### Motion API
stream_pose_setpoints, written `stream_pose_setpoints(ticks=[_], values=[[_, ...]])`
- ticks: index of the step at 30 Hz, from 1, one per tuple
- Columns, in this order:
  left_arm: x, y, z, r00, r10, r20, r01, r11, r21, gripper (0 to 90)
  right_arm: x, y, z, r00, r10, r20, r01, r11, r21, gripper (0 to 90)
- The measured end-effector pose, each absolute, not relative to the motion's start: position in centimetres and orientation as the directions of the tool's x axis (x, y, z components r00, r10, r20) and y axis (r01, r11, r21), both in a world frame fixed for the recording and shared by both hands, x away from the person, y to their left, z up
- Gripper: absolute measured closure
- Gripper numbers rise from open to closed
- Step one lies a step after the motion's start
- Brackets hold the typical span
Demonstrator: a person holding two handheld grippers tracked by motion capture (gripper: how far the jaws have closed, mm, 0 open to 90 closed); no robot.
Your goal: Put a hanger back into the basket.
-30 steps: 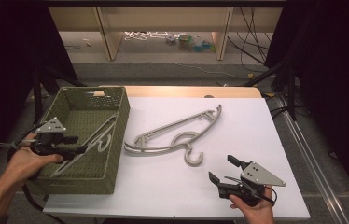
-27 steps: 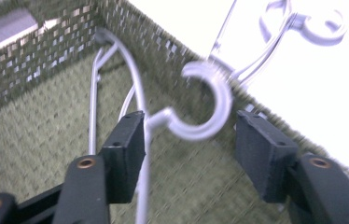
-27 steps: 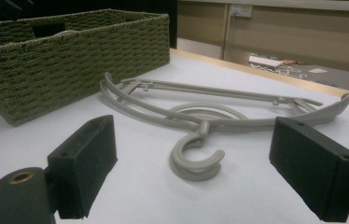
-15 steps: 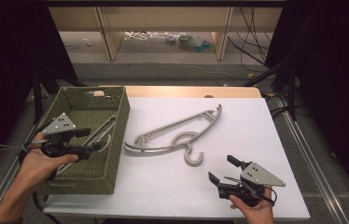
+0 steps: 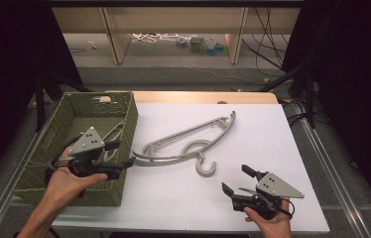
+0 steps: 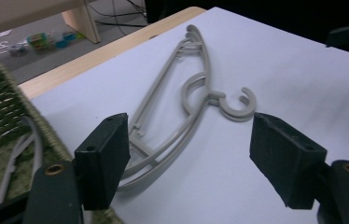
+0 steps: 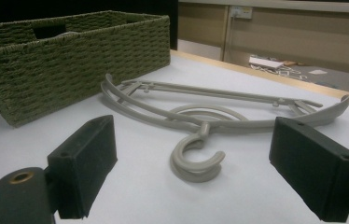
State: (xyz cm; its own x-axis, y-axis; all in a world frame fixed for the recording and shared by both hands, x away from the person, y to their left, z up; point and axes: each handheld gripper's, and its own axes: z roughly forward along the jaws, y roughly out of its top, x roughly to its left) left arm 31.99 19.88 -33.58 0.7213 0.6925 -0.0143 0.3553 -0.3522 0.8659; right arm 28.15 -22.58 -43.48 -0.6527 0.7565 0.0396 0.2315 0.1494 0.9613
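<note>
A grey plastic hanger [image 5: 188,144], possibly two stacked, lies flat mid-table with its hook toward me. It also lies ahead of both sets of jaws, as the hanger [image 6: 172,112] and the hanger [image 7: 210,116]. Another grey hanger [image 5: 115,135] rests inside the green woven basket [image 5: 74,106]. My left gripper [image 5: 121,153] hovers over the basket's right wall and points at the table hanger's near end. Its jaws have just been opening and nothing is between them. My right gripper [image 5: 237,179] rests open at the front right, short of the hook, with nothing in it.
The white table top [image 5: 273,139] has bare room right of the hanger and along the front edge. The basket [image 7: 70,51] stands on the table's left side. Beyond the far wooden edge [image 5: 188,96] are the floor, shelf legs and cables.
My left gripper has moved right, from over the basket's inside to its right wall, and its jaws have spread. The basket hanger stays in the basket. My right gripper has kept still.
</note>
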Motion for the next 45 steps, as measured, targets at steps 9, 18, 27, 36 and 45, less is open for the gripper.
stream_pose_setpoints(ticks=[9, 18, 27, 36, 45], values=[[32.2, 16.7, -35.2, 0.755, 0.651, -0.084, 0.378, -0.326, 0.867, 28.0, 28.1, -22.6, -43.5, -0.653, 0.757, 0.028, 0.236, 0.169, 0.957, 15.7], [32.4, 13.9, -36.0, 0.760, 0.648, -0.049, 0.352, -0.347, 0.869, 29.3, 28.1, -22.5, -43.5, -0.653, 0.757, 0.031, 0.237, 0.165, 0.958, 15.7], [33.6, 10.8, -36.1, 0.780, 0.625, -0.038, 0.340, -0.371, 0.864, 29.9, 28.2, -22.7, -43.6, -0.652, 0.757, 0.037, 0.233, 0.154, 0.960, 15.7], [35.8, 8.6, -36.3, 0.788, 0.614, -0.039, 0.339, -0.381, 0.860, 29.1, 28.2, -22.7, -43.5, -0.667, 0.743, 0.051, 0.225, 0.136, 0.965, 15.7], [37.9, 7.0, -36.7, 0.786, 0.616, -0.059, 0.358, -0.375, 0.855, 27.8, 28.0, -23.0, -43.4, -0.660, 0.749, 0.050, 0.236, 0.143, 0.961, 15.7]])
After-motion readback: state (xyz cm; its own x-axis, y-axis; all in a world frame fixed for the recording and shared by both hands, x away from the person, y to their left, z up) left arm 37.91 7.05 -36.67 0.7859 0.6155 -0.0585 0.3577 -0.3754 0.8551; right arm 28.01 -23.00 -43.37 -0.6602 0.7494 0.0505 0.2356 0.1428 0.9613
